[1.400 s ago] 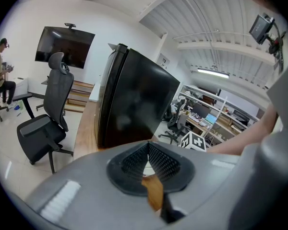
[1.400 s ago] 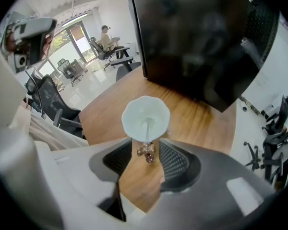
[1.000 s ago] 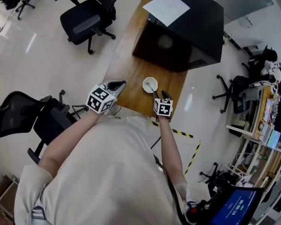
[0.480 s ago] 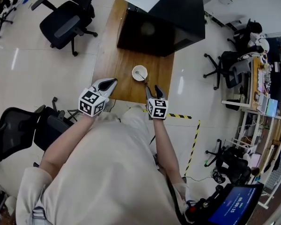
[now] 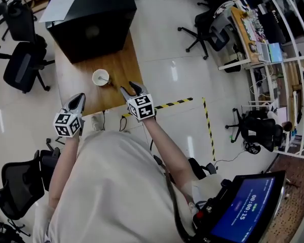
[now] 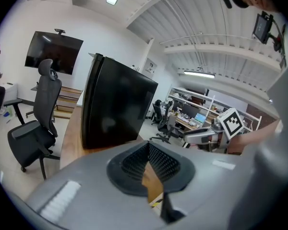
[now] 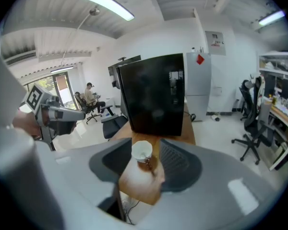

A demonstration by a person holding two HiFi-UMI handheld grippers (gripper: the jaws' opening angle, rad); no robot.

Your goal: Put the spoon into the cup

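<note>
A white cup (image 5: 101, 77) stands on the wooden table (image 5: 116, 65) near its front edge. The spoon (image 5: 106, 80) rests inside it, handle leaning over the rim toward my right. My right gripper (image 5: 131, 88) hovers off the table's front right corner, apart from the cup. It is open, its jaws have just been closing slightly, and nothing is between them. In the right gripper view the cup (image 7: 142, 151) and spoon handle (image 7: 148, 165) show beyond the gripper (image 7: 145, 163). My left gripper (image 5: 79, 97) is shut and empty at the table's front left edge.
A large black box (image 5: 93, 22) with a sheet of paper (image 5: 61, 5) on top fills the far half of the table. Office chairs (image 5: 20, 67) stand to the left, another (image 5: 17, 186) behind me. Yellow-black tape (image 5: 167, 105) marks the floor.
My right gripper has lifted and drawn back from the cup, leaving the spoon inside. My left gripper has slid back to the table's edge. The head view has swung round.
</note>
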